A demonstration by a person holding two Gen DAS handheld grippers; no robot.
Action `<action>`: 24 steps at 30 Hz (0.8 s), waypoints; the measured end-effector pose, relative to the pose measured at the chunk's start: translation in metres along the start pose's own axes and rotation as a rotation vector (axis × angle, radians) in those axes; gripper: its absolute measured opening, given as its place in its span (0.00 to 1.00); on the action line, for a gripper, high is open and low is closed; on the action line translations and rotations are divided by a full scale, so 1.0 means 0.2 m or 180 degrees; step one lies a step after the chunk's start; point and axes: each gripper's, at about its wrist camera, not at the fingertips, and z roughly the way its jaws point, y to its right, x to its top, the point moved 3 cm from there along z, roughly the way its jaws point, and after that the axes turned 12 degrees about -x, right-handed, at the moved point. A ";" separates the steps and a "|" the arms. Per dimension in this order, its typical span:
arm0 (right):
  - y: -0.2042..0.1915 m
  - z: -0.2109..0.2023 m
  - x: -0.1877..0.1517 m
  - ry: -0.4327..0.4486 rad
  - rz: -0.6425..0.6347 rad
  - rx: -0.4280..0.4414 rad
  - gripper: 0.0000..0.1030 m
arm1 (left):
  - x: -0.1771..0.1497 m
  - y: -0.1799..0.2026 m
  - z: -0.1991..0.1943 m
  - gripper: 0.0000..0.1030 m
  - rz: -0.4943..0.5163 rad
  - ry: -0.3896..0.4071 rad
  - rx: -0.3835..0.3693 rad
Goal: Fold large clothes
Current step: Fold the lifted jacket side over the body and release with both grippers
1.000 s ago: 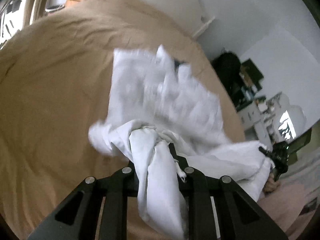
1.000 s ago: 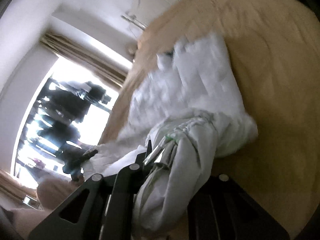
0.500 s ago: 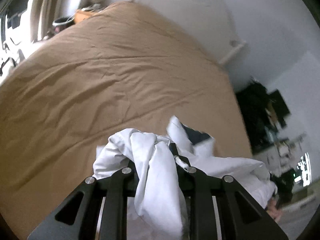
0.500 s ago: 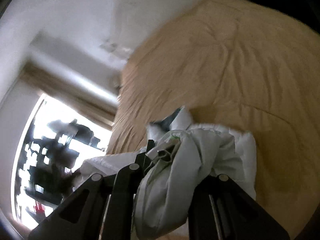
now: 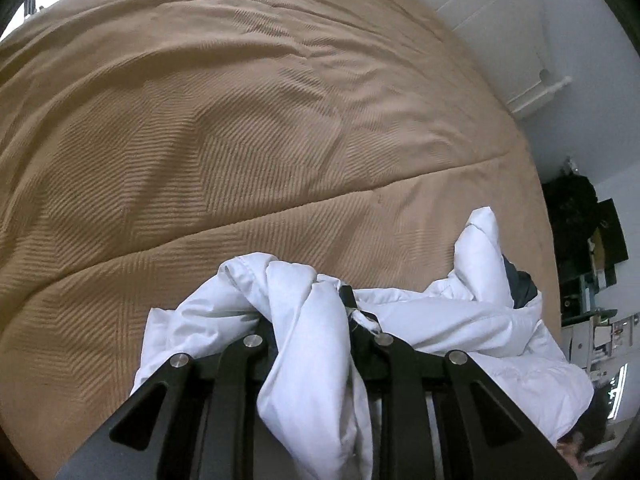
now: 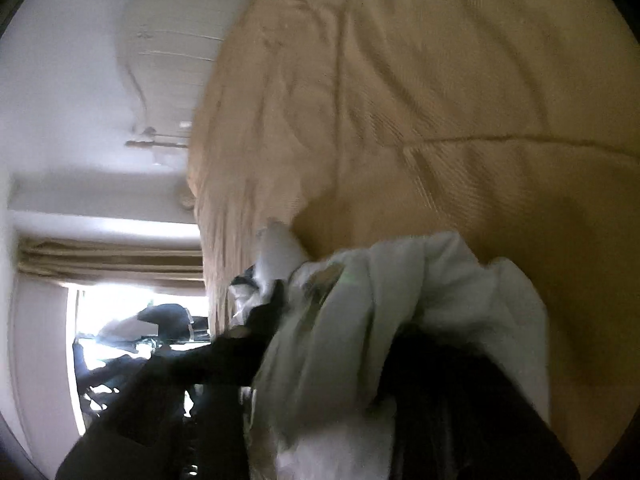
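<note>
A white padded garment point(image 5: 472, 320) lies bunched at the near edge of a bed with a tan cover point(image 5: 240, 120). My left gripper point(image 5: 310, 300) is shut on a bunched edge of the garment, which drapes between and over its black fingers. In the right wrist view my right gripper point(image 6: 340, 300) is shut on another bunched part of the same white garment point(image 6: 400, 300), low over the tan cover point(image 6: 440, 80). That view is blurred. A dark lining patch point(image 5: 520, 284) shows inside the garment.
The tan bed cover spreads wide beyond both grippers. A white wall point(image 5: 520, 20) and dark shelving with clutter point(image 5: 580, 232) stand right of the bed. In the right wrist view, a bright window with curtains point(image 6: 112, 264) is at left.
Both grippers have come down and back toward the bed's near edge with the garment. The spread white cloth has collapsed into a low bunch on the cover.
</note>
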 end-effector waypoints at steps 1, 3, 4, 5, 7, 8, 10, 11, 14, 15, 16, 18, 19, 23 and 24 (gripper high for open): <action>-0.03 -0.11 -0.05 0.0259 -0.0154 -0.0200 0.93 | 0.00 -0.01 0.00 0.21 0.0013 0.0015 -0.0002; -0.16 -0.29 -0.21 0.0825 -0.0631 -0.0546 1.00 | -0.01 0.00 -0.01 0.21 0.0033 0.0047 0.0015; -0.23 -0.32 -0.29 0.0977 -0.0864 -0.0629 1.00 | -0.03 0.03 0.01 0.21 0.0045 0.0049 0.0036; -0.35 -0.33 -0.43 0.1112 -0.1203 -0.0700 1.00 | -0.03 0.04 0.01 0.21 0.0063 0.0053 0.0067; -0.52 -0.29 -0.63 0.1271 -0.1681 -0.0694 1.00 | -0.05 0.05 0.01 0.21 0.0095 0.0059 0.0106; -0.58 -0.26 -0.72 0.1339 -0.1876 -0.0712 1.00 | -0.06 0.06 0.01 0.21 0.0120 0.0057 0.0129; -0.69 -0.14 -0.91 0.1461 -0.2326 -0.0853 1.00 | -0.06 0.06 0.01 0.21 0.0133 0.0066 0.0132; -0.72 -0.05 -0.99 0.1489 -0.2523 -0.1031 1.00 | -0.06 0.06 0.00 0.22 0.0118 0.0067 0.0118; -0.62 0.32 -1.11 0.1179 -0.2868 -0.1712 1.00 | -0.04 0.05 -0.02 0.22 0.0017 0.0020 0.0030; -0.58 0.35 -1.12 0.1214 -0.2857 -0.1681 1.00 | -0.02 0.04 -0.04 0.22 -0.0053 0.0000 -0.0024; -0.54 0.35 -1.12 0.1278 -0.2813 -0.1578 1.00 | 0.01 0.03 -0.08 0.22 -0.0206 -0.0030 -0.0152; -0.50 0.33 -1.11 0.1237 -0.2776 -0.1509 1.00 | 0.07 0.01 -0.15 0.25 -0.0471 -0.0040 -0.0398; -0.49 0.31 -1.11 0.1215 -0.2784 -0.1516 1.00 | 0.10 -0.01 -0.20 0.25 -0.0639 -0.0030 -0.0583; -0.47 0.31 -1.11 0.1178 -0.2774 -0.1532 1.00 | 0.21 -0.02 -0.38 0.26 -0.1019 -0.0039 -0.1066; -0.47 0.31 -1.09 0.1170 -0.2766 -0.1544 1.00 | 0.22 -0.01 -0.41 0.28 -0.0994 -0.0010 -0.1078</action>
